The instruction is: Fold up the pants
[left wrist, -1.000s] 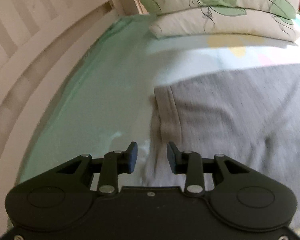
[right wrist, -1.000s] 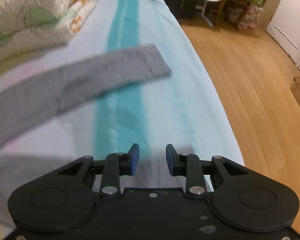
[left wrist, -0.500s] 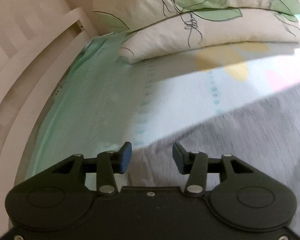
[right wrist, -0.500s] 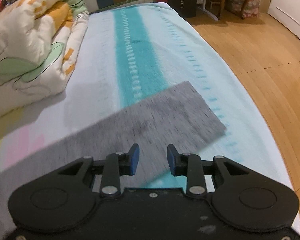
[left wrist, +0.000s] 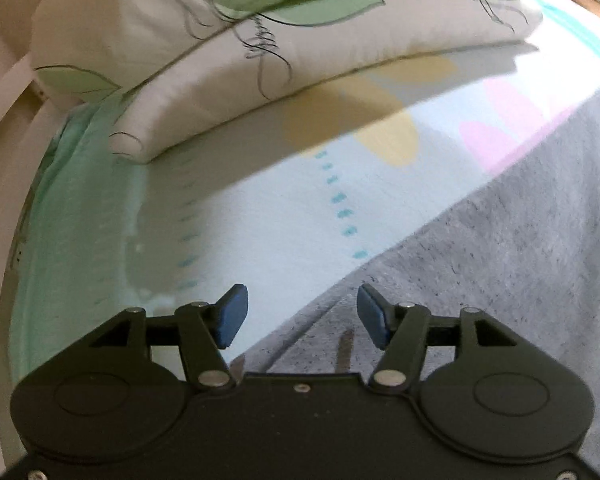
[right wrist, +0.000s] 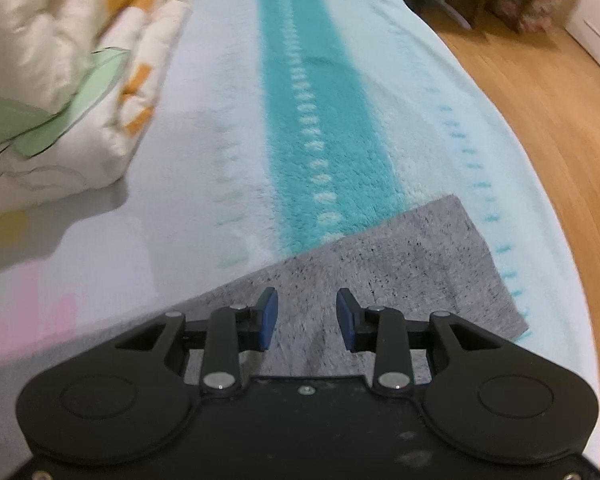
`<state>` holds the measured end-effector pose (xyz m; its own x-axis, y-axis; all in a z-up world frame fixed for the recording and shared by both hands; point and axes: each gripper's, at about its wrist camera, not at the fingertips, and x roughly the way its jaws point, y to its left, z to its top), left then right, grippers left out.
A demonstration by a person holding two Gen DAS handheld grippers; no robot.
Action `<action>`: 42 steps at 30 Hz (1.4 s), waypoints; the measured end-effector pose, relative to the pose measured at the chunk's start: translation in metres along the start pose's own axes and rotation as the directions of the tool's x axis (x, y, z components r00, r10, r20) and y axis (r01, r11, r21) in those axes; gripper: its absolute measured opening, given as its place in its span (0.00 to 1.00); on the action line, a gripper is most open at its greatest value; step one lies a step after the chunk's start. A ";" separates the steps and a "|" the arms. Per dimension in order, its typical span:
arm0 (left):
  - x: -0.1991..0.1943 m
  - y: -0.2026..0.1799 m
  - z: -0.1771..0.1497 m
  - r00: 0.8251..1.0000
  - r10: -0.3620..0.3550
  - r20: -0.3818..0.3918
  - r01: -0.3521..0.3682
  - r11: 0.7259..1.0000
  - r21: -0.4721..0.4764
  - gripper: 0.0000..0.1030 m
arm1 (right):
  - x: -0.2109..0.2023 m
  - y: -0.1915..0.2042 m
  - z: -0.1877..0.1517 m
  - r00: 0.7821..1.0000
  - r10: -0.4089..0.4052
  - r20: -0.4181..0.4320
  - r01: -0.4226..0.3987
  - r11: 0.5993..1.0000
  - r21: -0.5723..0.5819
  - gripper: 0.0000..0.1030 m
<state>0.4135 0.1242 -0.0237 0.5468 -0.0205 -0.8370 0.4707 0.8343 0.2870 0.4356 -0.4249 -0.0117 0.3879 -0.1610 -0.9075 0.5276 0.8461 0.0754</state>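
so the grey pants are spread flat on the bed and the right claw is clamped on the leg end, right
Not quite. The grey pants do lie flat on the bed, but the right claw is not clamped on them: the right wrist view shows its jaws apart and opening above the leg end, with nothing pinched.

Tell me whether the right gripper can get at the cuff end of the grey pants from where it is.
Probably yes: the right gripper, jaws opening and empty, hangs over the grey pants, and nothing lies between it and the cuff end.
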 end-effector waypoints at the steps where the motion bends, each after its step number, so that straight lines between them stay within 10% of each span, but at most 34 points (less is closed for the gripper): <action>1: 0.002 -0.004 -0.001 1.000 -0.002 0.001 0.002 1.000 0.013 0.63 | 0.006 -0.002 0.002 1.000 0.011 -0.007 -0.011 0.999 0.046 0.33; 6: 0.012 -0.013 -0.004 0.999 -0.028 -0.025 0.031 0.995 0.091 0.63 | 0.020 0.001 0.009 0.999 0.019 0.043 -0.027 0.981 0.192 0.34; 16: 0.036 -0.021 -0.024 0.995 -0.065 -0.079 0.077 0.986 0.150 0.70 | 0.061 0.039 0.017 0.982 -0.185 -0.042 0.189 0.969 0.162 0.37; 19: 0.037 -0.015 -0.025 0.981 -0.174 -0.088 0.180 0.981 0.077 0.45 | 0.058 0.033 0.015 0.992 -0.126 -0.013 0.126 0.982 0.141 0.03; 22: 0.030 -0.017 -0.028 0.984 -0.169 -0.062 0.174 0.980 0.098 0.17 | 0.052 0.017 0.013 0.999 -0.048 -0.004 0.048 0.987 0.155 0.02; 42: -0.111 -0.043 -0.067 0.985 0.006 0.173 -0.042 0.977 0.210 0.12 | -0.101 -0.063 -0.064 0.977 0.164 0.136 -0.185 0.971 0.154 0.01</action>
<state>0.2864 0.1279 0.0254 0.6610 -0.1109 -0.7422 0.5818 0.7004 0.4134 0.3148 -0.4298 0.0492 0.5683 -0.0871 -0.8182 0.5568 0.7728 0.3045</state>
